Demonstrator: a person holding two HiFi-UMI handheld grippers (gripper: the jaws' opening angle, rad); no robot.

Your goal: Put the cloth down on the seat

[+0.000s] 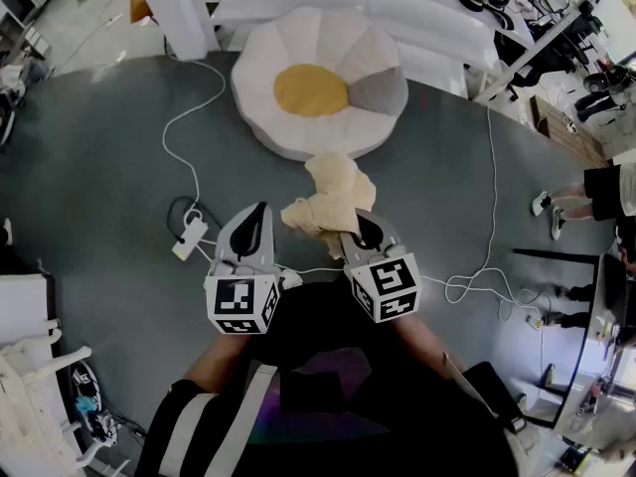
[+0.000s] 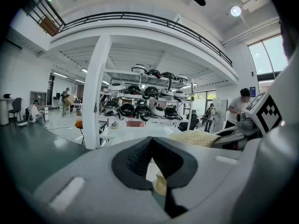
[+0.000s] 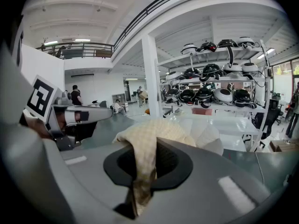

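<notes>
The left gripper (image 1: 260,210) and right gripper (image 1: 354,229) are side by side over the grey floor (image 1: 109,157), on the near side of the seat (image 1: 298,132). The left fingers (image 2: 135,157) are clenched tip to tip with nothing between them. The right fingers (image 3: 170,164) grasp the beige cloth (image 1: 334,193), which bunches above them and hangs down through their gap. The cloth is off the floor, just short of the seat's near edge, its top nearly at the rim. The seat is a round white cushion with a yellow middle. A white power strip (image 1: 189,238) lies on the floor left of the seat.
</notes>
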